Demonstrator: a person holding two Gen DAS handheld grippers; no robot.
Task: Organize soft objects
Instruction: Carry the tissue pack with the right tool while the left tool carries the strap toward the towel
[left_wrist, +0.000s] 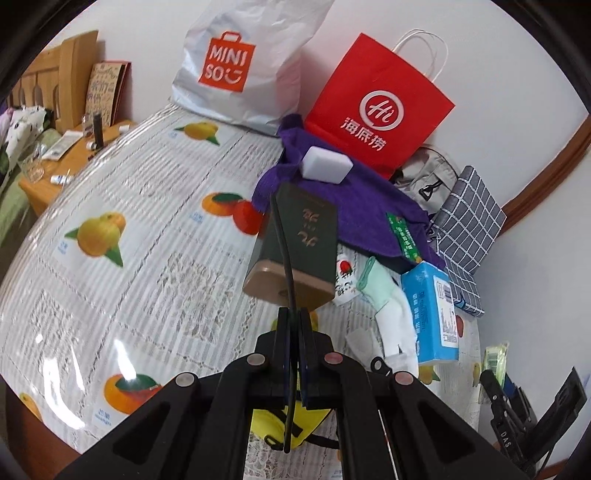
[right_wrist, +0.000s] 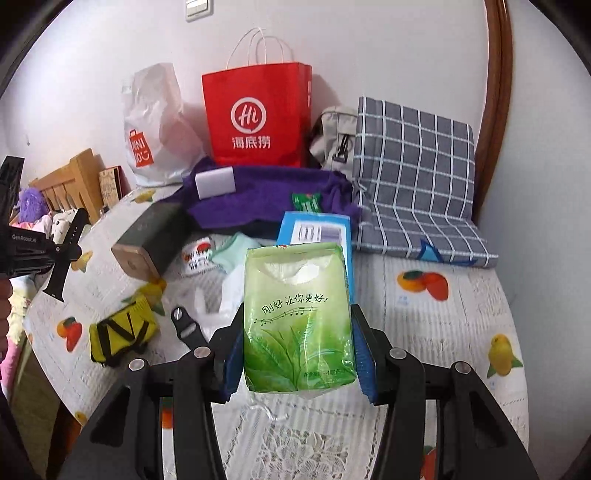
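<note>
both jaws are closed on something: the right gripper clamps a soft green plastic tissue pack between its blue pads, held clear above the tabletop's near edge; the left gripper is pinched tight on a thin black strap. behind, on the fruit-print tablecloth, lie a dark green box with a tan end, a blue tissue pack, a purple towel and a yellow pouch. at the far edge stands a red paper bag.
</note>
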